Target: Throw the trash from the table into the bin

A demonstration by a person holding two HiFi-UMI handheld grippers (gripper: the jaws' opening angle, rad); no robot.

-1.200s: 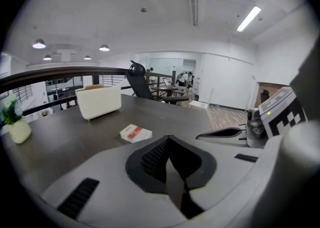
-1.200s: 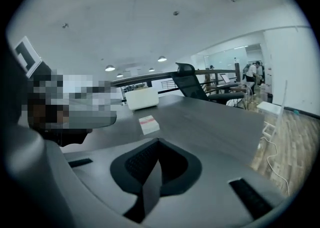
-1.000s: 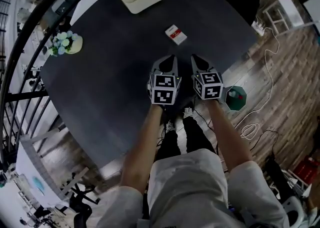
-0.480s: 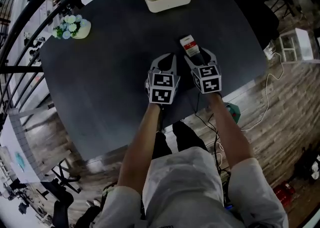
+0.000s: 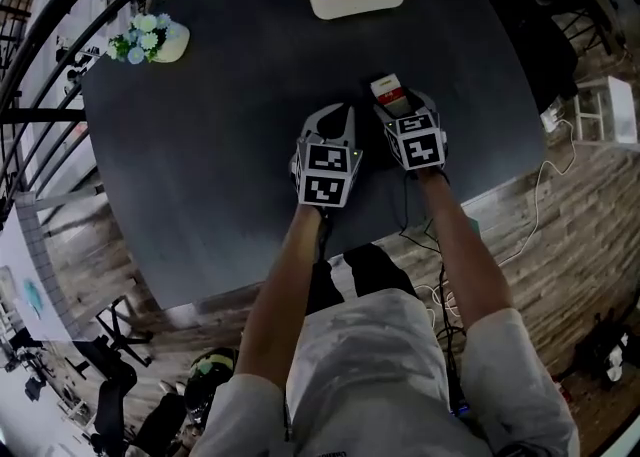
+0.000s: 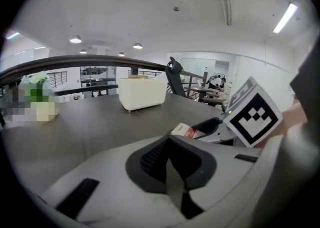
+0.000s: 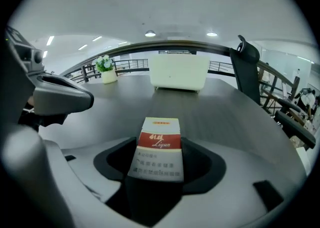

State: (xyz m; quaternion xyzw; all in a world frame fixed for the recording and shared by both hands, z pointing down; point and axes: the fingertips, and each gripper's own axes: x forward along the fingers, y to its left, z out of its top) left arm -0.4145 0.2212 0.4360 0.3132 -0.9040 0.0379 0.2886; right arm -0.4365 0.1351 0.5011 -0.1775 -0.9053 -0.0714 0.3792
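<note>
One red-and-white cigarette pack (image 7: 156, 148) reads "Ligun".

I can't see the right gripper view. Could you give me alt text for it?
A red and white pack lies on a dark table between the opening jaws of the right gripper. Beyond it stand a cream tray and, far left, a small pot of flowers.

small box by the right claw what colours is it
The small box is white with a red band, clearest in the right gripper view.

Head view looks steeply down; both gripper views skim the table (image 5: 220, 125).
</note>
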